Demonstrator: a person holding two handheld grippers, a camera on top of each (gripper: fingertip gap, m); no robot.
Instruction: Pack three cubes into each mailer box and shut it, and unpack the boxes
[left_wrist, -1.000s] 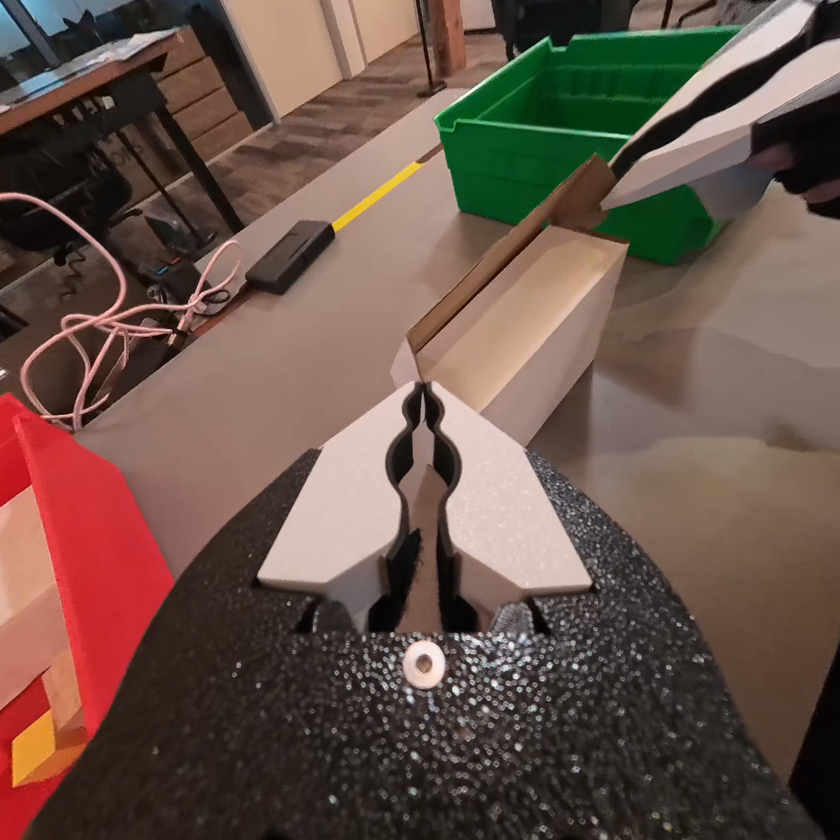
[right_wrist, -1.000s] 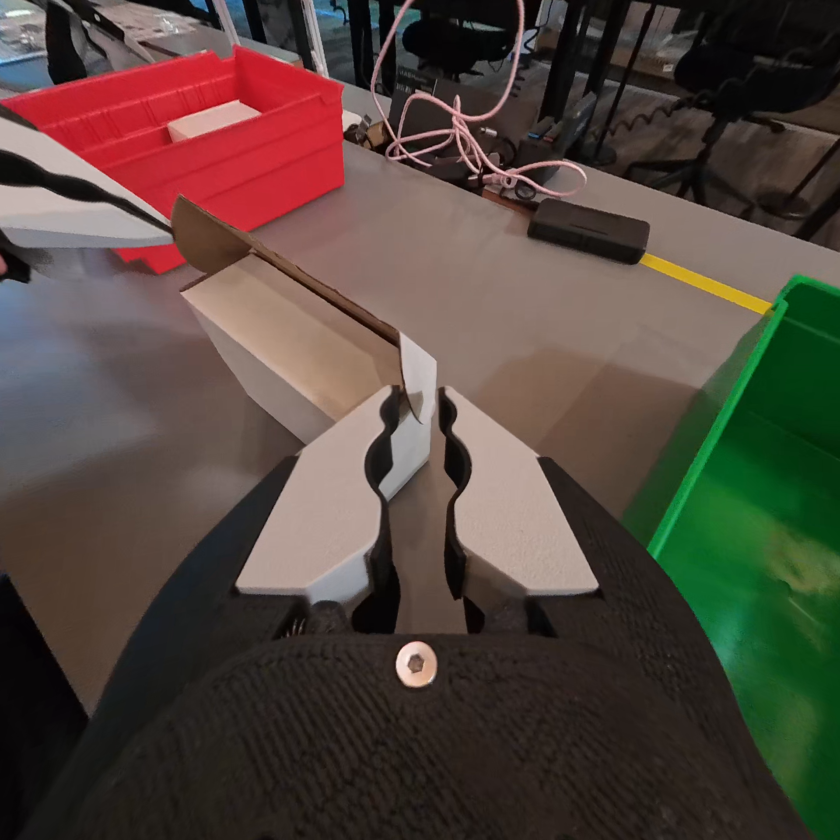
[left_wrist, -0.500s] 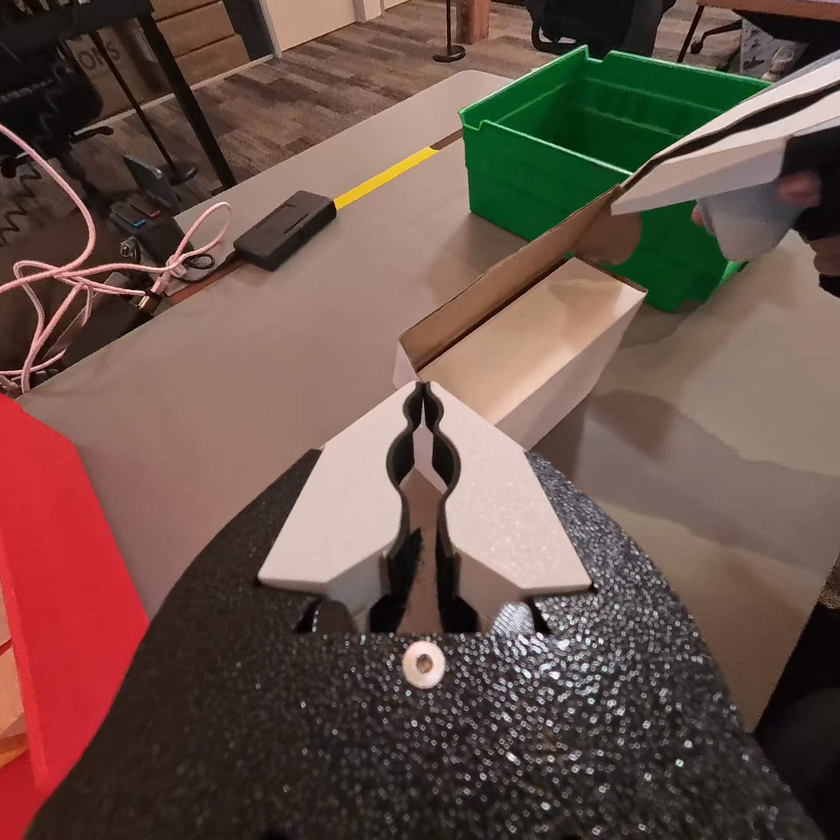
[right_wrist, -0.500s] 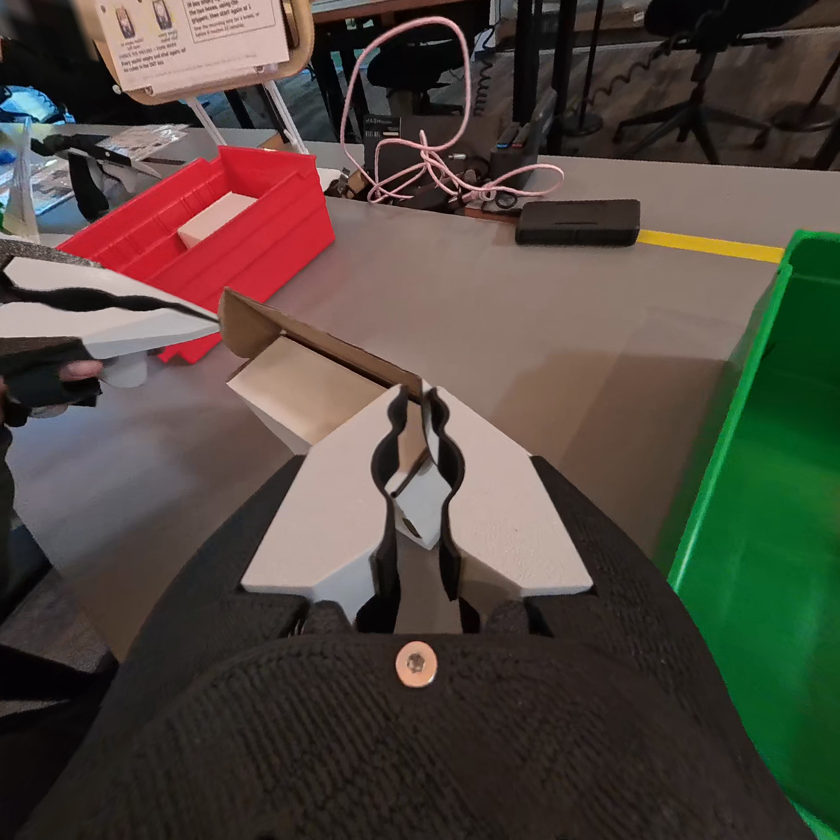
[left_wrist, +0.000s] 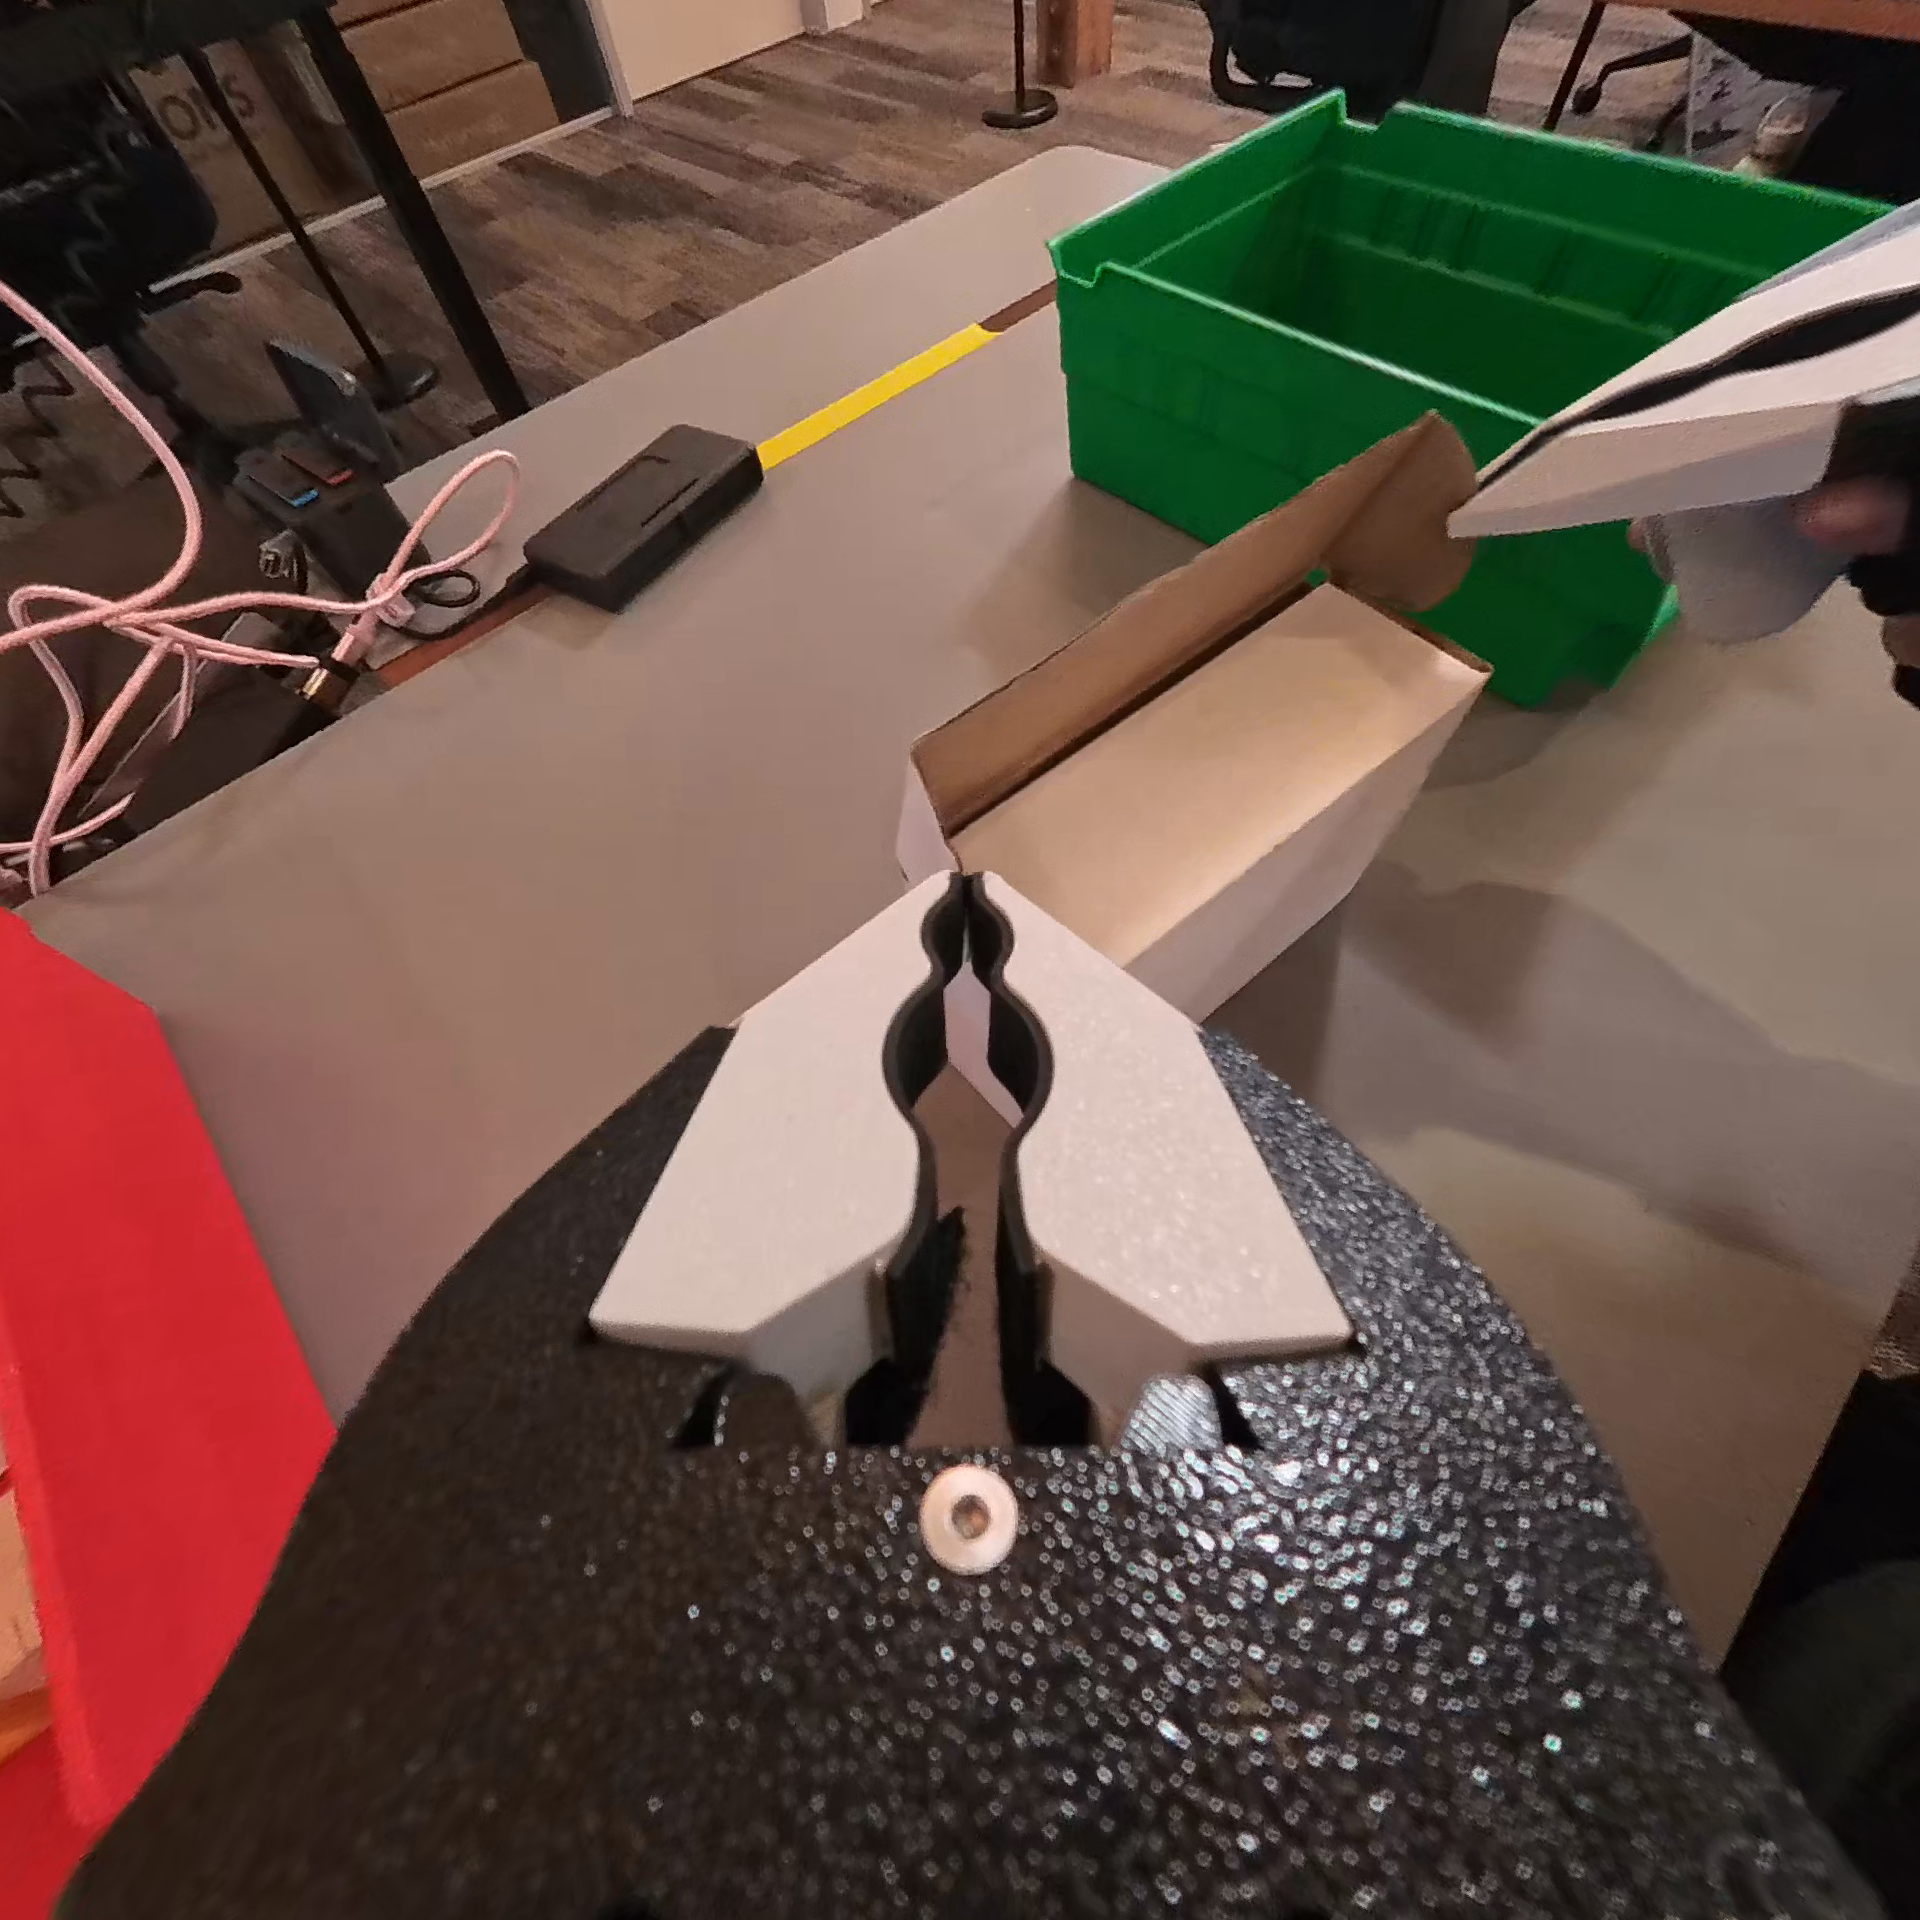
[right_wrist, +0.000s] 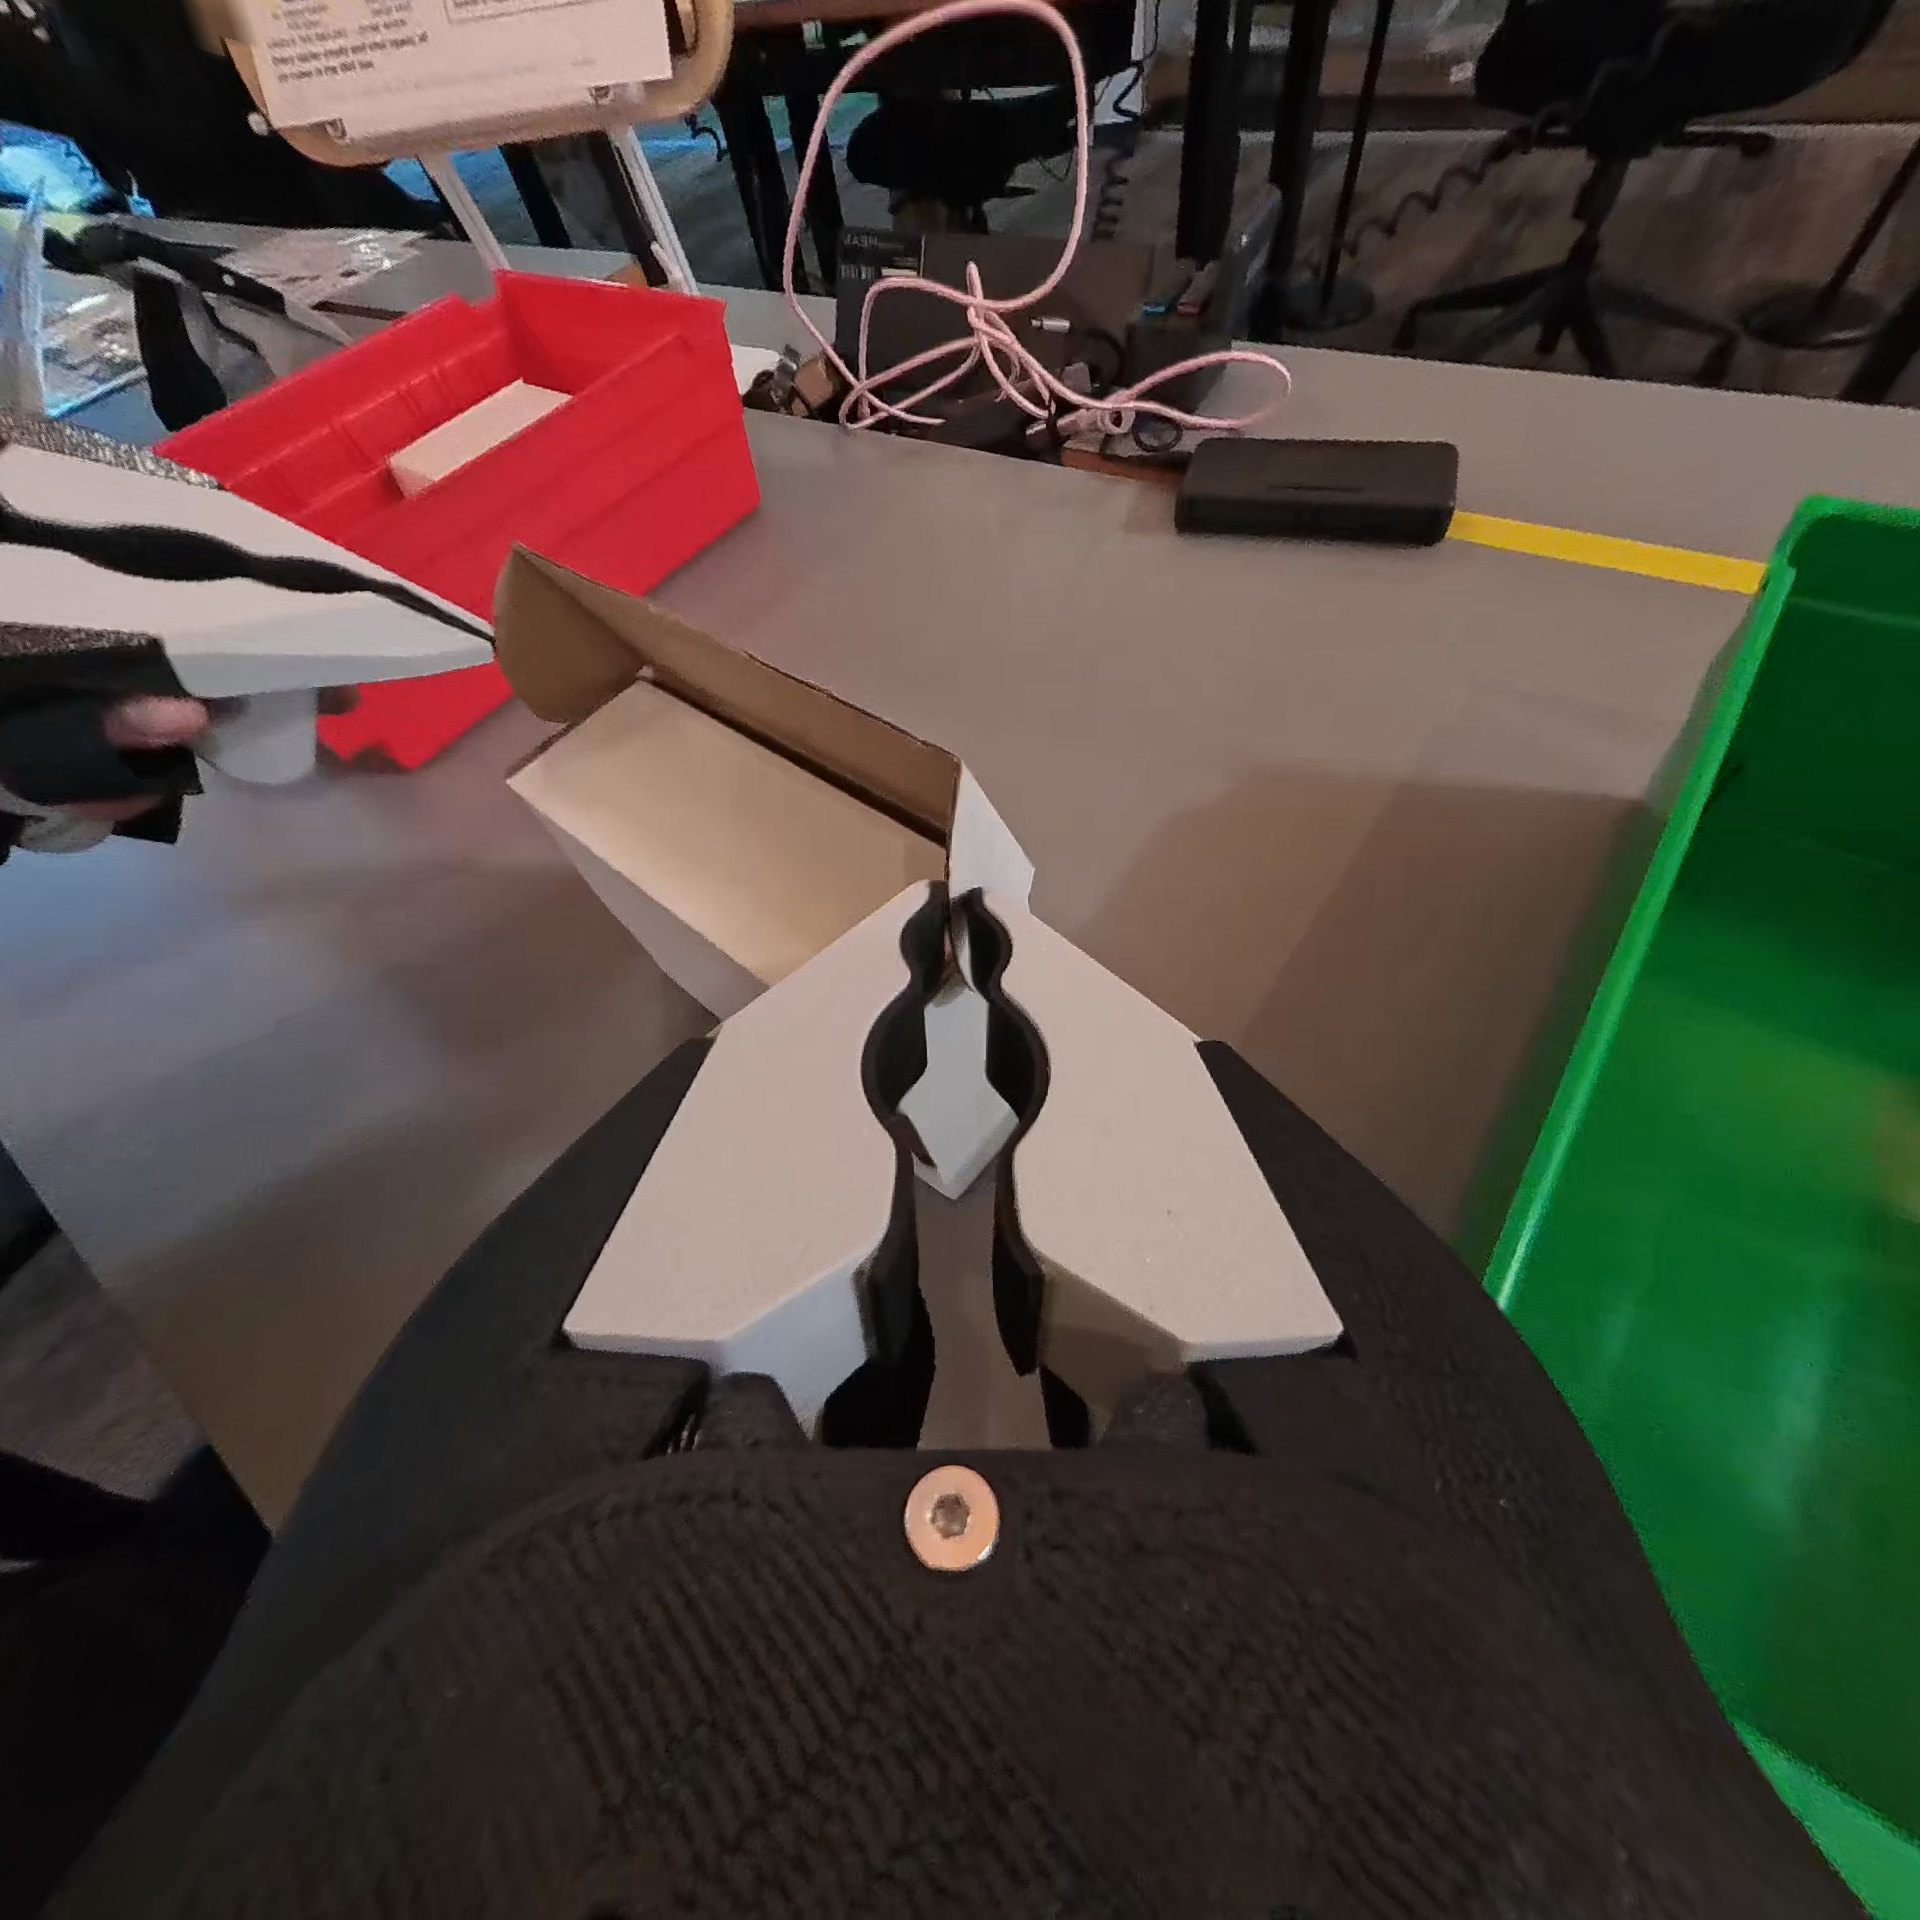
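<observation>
Two grippers have hold of one white mailer box (left_wrist: 1195, 821), each at an opposite end of its lid. The left gripper (left_wrist: 966, 883) is closed down to a slit, its fingertips pinching the white side flap (left_wrist: 971, 1023) at the near corner of the box, which lies straight ahead of it and stretches away to the right. From the right wrist view the same gripper (right_wrist: 488, 634) comes in from the left and nips the rounded brown flap (right_wrist: 551, 644) at the box's far end. The right gripper (right_wrist: 956, 899) is likewise almost closed, its tips pressed on the white flap (right_wrist: 987, 842) at the corner nearest to it, the box lying just ahead and to its left. The lid's brown inner face (right_wrist: 810, 717) stands raised along the back edge, so the box is partly open; what is inside cannot be seen. A green bin (left_wrist: 1403, 291) sits beyond the box from the left gripper, and a red bin (right_wrist: 499, 436) beyond it from the right gripper, on the grey table (left_wrist: 520, 831).
</observation>
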